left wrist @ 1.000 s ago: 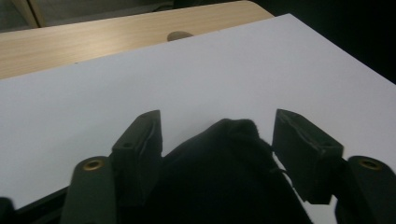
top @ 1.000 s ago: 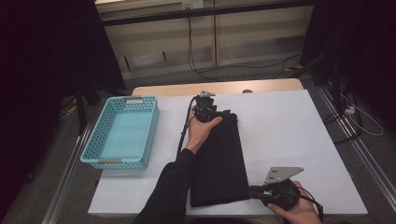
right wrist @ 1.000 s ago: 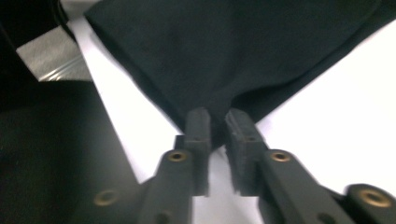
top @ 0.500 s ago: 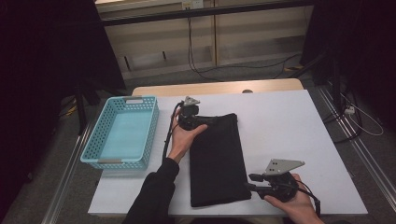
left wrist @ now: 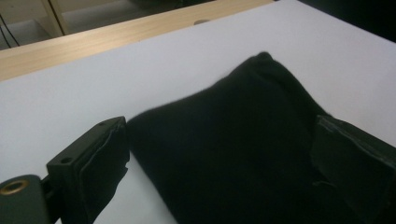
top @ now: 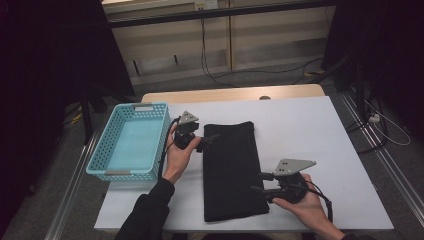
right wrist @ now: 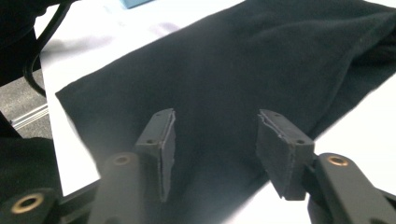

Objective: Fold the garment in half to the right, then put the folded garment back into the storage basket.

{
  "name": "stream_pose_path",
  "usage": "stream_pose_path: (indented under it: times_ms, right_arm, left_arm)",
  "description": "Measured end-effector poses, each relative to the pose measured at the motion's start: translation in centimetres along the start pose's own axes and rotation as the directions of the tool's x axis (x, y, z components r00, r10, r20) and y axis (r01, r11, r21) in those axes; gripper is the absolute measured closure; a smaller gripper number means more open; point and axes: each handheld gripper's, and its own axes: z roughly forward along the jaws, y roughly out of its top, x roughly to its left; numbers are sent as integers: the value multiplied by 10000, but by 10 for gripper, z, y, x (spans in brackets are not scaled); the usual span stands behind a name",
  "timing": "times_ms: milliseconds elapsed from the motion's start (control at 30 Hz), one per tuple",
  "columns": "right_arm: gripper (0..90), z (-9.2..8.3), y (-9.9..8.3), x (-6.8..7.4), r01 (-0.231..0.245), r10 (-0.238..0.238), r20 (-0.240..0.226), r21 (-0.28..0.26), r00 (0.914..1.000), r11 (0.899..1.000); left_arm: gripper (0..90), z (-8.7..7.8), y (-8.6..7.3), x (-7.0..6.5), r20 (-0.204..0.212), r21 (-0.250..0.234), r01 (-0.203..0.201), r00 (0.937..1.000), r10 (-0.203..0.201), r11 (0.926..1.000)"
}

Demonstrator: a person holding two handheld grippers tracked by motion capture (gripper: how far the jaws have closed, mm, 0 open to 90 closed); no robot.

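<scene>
The left claw (top: 207,144) is standing wide open at the far left corner of the black folded cloth (top: 232,170), its jaws having just been opening, the cloth's edge lying between them ungripped. The right claw (top: 261,182) is hovering half open at the cloth's near right edge, its jaws also having just been opening, with the fabric under them and nothing pinched. The cloth is lying flat and lengthwise in the middle of the white bench (top: 320,135). A re-grasp from here could be catching only the top layer, so the fold would be peeling apart or dragging askew. The blue basket (top: 131,142) is sitting just left of the left hand (top: 177,155), close enough for the trailing cable to be snagging its rim.
</scene>
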Motion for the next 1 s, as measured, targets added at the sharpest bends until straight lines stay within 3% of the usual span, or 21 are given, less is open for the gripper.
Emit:
stream_pose_path:
  times_ms: [100,267,433,500,700,767,1000]
  right_arm:
    - [422,5,4,-1,101,-101,-38,-21,9999,9999]
    - [331,12,5,-1,233,-234,128,45,9996,9997]
    - [253,14,4,2,260,-258,-68,276,9996,9993]
    - [250,15,3,1,203,-200,-99,313,9998,9993]
    - [247,14,3,2,211,-206,-200,267,9996,9994]
    - [288,15,3,3,276,-267,-299,283,9992,9992]
    - [263,18,4,5,370,-352,-426,419,9985,9984]
  left_arm:
    - [51,-8,-8,-5,-24,-11,-234,9997,234,9997]
    - [50,-22,-18,-13,-59,-68,-211,9998,211,9998]
    - [52,-35,-25,-25,142,-116,-349,9993,350,9993]
    - [52,-39,-28,-29,156,-111,-539,9984,541,9985]
    - [54,-49,-42,-40,25,34,-589,9983,588,9983]
    - [53,-55,-46,-41,68,-44,-508,9987,508,9987]
    - [48,-76,-59,-45,-30,-320,-174,9998,173,9993]
